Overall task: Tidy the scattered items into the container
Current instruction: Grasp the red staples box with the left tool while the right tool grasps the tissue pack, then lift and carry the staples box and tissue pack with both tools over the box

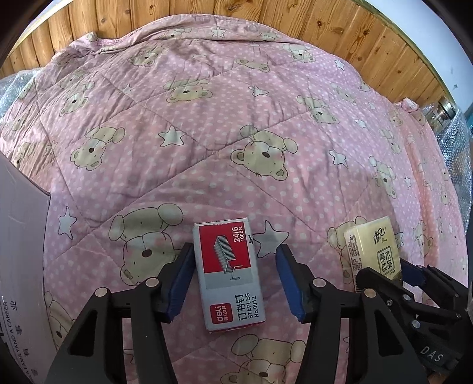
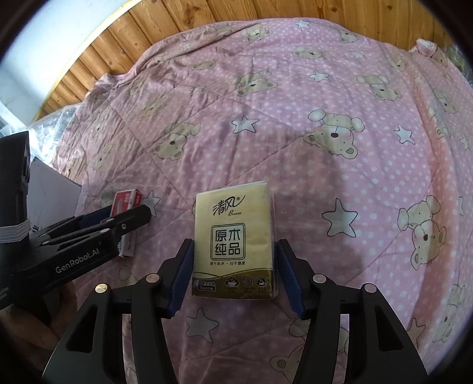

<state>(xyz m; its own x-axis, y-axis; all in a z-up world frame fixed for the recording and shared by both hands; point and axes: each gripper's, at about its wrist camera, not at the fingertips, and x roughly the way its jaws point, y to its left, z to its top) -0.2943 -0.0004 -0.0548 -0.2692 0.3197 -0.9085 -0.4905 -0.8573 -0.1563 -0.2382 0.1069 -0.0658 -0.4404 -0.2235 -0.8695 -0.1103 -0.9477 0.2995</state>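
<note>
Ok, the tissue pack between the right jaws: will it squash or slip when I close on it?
The tissue pack looks soft, in glossy film, so it will probably dent under the pads and may slide a little. It seems light and lies flat on the padded quilt, so tipping is unlikely. The right gripper is open, its jaws straddling the pack's lower half, one pad nearly touching.

Between the left claw [image 1: 235, 279] pads: staple box [image 1: 229, 274], matt printed card. Between the right claw [image 2: 235, 277] pads: tissue pack [image 2: 235, 240], glossy plastic film. Pads [image 1: 180, 280]: blue, rubbery; claw bodies: matt black plastic. Beneath: quilt [image 1: 207, 133], soft quilted cloth. Beyond: wall [image 1: 340, 26], varnished wood.
</note>
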